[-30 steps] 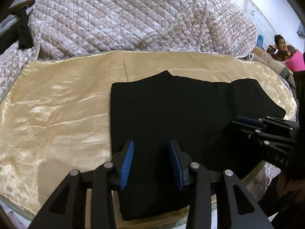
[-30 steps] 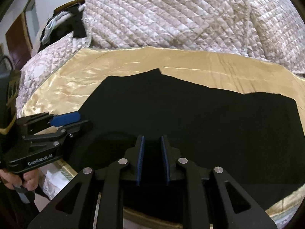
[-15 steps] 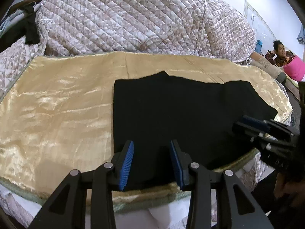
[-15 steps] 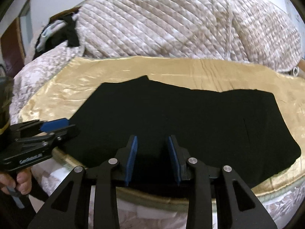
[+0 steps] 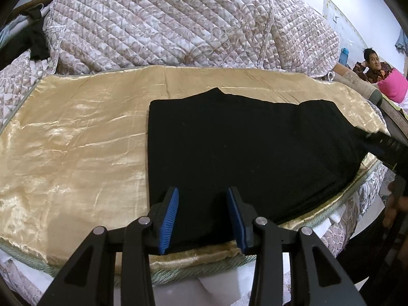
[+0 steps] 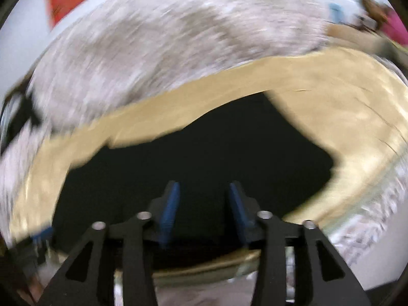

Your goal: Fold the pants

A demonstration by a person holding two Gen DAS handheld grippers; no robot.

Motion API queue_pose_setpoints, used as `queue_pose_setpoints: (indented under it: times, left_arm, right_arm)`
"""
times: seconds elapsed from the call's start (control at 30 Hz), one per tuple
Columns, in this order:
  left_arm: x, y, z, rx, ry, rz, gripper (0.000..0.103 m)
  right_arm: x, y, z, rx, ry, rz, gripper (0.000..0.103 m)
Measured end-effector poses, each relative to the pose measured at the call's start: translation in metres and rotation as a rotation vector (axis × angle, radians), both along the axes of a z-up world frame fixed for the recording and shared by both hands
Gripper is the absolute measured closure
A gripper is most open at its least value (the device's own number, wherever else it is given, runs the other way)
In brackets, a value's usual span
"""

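Note:
The black pants [image 5: 242, 148] lie folded flat in a wide rectangle on the gold satin cloth [image 5: 76, 153]. My left gripper [image 5: 202, 193] hovers open over the pants' near edge, close to their left end, with nothing pinched between its blue pads. In the blurred right wrist view, my right gripper [image 6: 204, 188] is above the pants [image 6: 204, 153] near their right end. Its jaws are opening and nothing is between them. In the left wrist view only a dark part of the right gripper [image 5: 385, 145] shows at the right edge.
A quilted floral bedspread [image 5: 178, 25] is heaped behind the gold cloth. The bed's near edge [image 5: 204, 265] runs just under my fingers. Dark clothing [image 5: 28, 43] lies at the far left. A person [image 5: 374, 68] sits at the far right beside a pink bundle.
My right gripper went from nearly shut to open, let go of the pants, and swung right while rolling. My left gripper stayed open over the near edge.

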State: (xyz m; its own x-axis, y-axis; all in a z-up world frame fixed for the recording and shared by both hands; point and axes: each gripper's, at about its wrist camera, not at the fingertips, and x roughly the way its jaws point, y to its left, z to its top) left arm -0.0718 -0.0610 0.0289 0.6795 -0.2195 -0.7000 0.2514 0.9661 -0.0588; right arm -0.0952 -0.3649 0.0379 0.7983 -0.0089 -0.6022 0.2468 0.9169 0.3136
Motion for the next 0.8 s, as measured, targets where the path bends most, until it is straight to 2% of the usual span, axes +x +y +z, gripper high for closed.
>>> queue_pose_setpoints:
  times: [0.03,0.13,0.23,0.33,0.5,0.67,0.8]
  left_arm:
    - [0.000,0.001,0.000,0.000,0.001,-0.001,0.060]
    - [0.000,0.002,0.000,-0.001,0.001,-0.002,0.060]
    - [0.001,0.003,0.000,-0.001,0.001,-0.004,0.060]
    - [0.001,0.003,0.000,-0.002,0.001,-0.004,0.060]
    - [0.001,0.002,0.000,-0.006,0.002,-0.002,0.060]
    - [0.001,0.003,0.000,-0.007,0.003,-0.002,0.060]
    - [0.002,0.002,0.000,-0.009,0.004,0.000,0.060]
  right_arm:
    - [-0.006,-0.012,0.001,0.035,-0.017,-0.057,0.045]
    - [-0.024,-0.046,0.002,0.123,-0.054,-0.208,0.043]
    - [-0.030,-0.064,-0.006,0.184,-0.026,-0.289,0.041]
    - [-0.026,-0.071,-0.018,0.263,0.010,-0.290,0.041]
    - [-0.020,-0.059,-0.012,0.248,-0.002,-0.225,0.041]
    - [-0.004,-0.064,-0.013,0.237,0.005,-0.246,0.040]
    - [-0.006,-0.064,-0.005,0.256,-0.029,-0.228,0.040]
